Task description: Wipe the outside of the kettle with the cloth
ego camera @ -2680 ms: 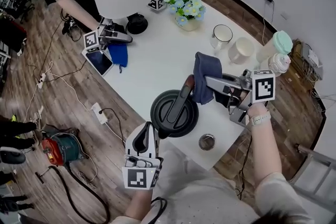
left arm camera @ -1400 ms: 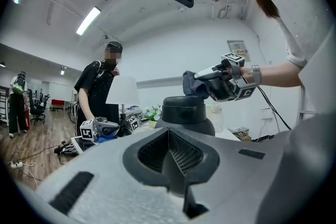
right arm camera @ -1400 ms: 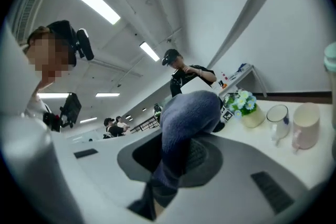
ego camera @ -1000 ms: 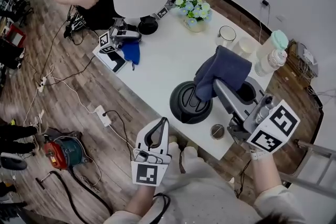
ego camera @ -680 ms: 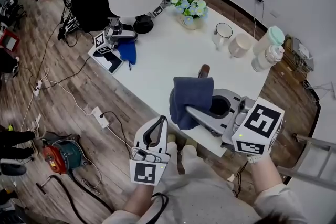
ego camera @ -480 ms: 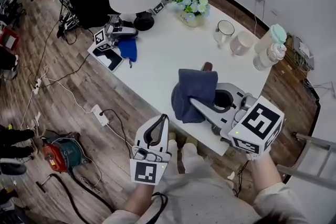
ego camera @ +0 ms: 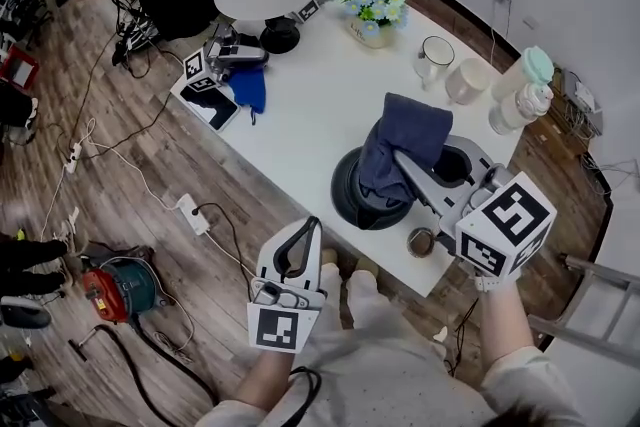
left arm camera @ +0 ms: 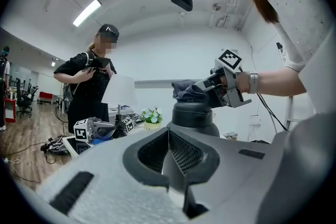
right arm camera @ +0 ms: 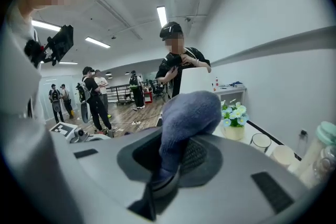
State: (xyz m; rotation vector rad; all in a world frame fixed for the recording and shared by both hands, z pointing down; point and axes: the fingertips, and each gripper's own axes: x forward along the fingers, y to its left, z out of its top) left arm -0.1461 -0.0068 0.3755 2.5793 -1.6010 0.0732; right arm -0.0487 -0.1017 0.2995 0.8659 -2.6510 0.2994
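R gripper clamped on cloth, draped over kettle top, prob. to start wiping down its side. L gripper shut, empty, just short of kettle, likely on standby to steady it.

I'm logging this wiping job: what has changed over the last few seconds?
The right gripper, shut on the blue cloth throughout, carried it from the far side of the kettle up over its top, swept it toward the near side, then back. It now drapes the top's far right part. The left gripper stayed shut and empty, and the kettle kept its place.
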